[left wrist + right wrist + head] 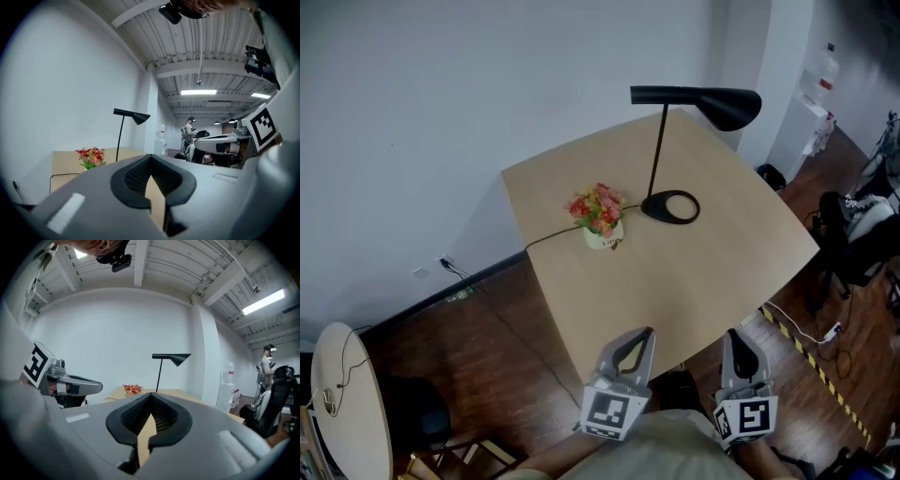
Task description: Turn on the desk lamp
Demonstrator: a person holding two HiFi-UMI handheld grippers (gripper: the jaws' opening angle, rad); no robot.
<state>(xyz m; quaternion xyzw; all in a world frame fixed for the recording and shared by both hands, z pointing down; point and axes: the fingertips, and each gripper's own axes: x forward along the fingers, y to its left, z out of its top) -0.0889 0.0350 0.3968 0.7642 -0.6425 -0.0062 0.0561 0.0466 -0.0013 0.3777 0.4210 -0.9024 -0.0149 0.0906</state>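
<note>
Ahead of both grippers: I saw one desk lamp (pixel 657 150) standing on the far part of the table (pixel 703 281), well apart from either gripper and touched by neither.
Left gripper (pixel 647 332): its jaws were pressed together at the tips with nothing between them. It hung at the table's near edge, and the lamp lay ahead, a little left of its jaw line in its own view.
Right gripper (pixel 737 336): its jaws were likewise closed on nothing, and the lamp stood almost straight ahead of its tips.
Lamp base (pixel 671 207): a black ring lay flat on the tabletop, beyond both grippers.
Flowers (pixel 598 212): one small pot stood just beside the base, toward the left gripper's side.
Cable (pixel 553 234): one dark lead ran past the pot and off the table's left edge.
Count: I counted two grippers, one lamp, one pot and one table.
</note>
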